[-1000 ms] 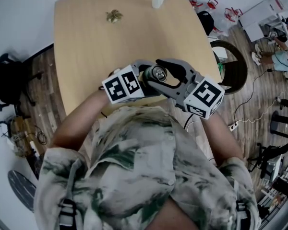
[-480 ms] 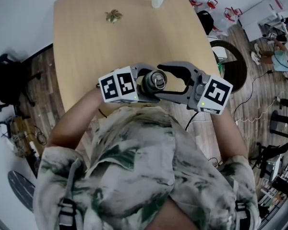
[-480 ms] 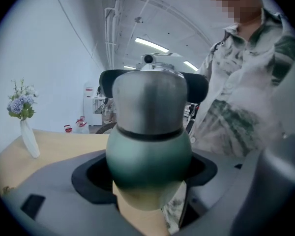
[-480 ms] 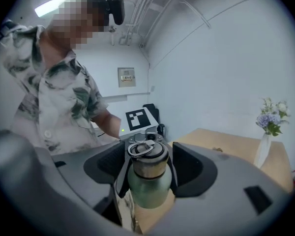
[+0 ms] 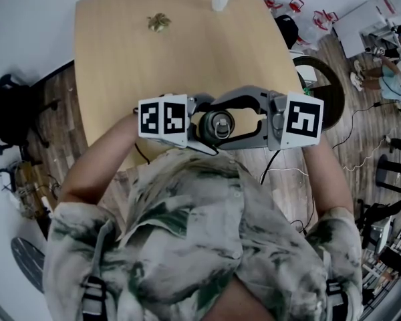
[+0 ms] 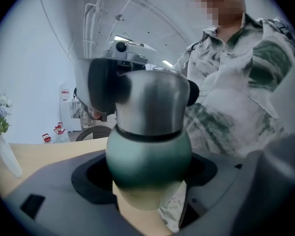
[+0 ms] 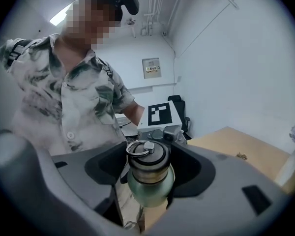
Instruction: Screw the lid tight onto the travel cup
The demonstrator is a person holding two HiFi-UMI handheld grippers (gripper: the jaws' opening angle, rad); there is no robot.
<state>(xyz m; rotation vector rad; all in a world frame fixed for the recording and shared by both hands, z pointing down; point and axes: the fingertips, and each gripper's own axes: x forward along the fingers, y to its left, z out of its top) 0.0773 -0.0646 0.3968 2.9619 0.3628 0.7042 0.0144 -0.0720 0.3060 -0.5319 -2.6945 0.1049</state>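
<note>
The travel cup [image 6: 148, 159] is up in the air over the near edge of the desk [image 5: 154, 59], its green body clenched in the left tool [image 6: 148, 183], while the right tool's [image 7: 147, 181] jaws, just now closing, sit loosely around the lid [image 7: 146, 156].
</note>
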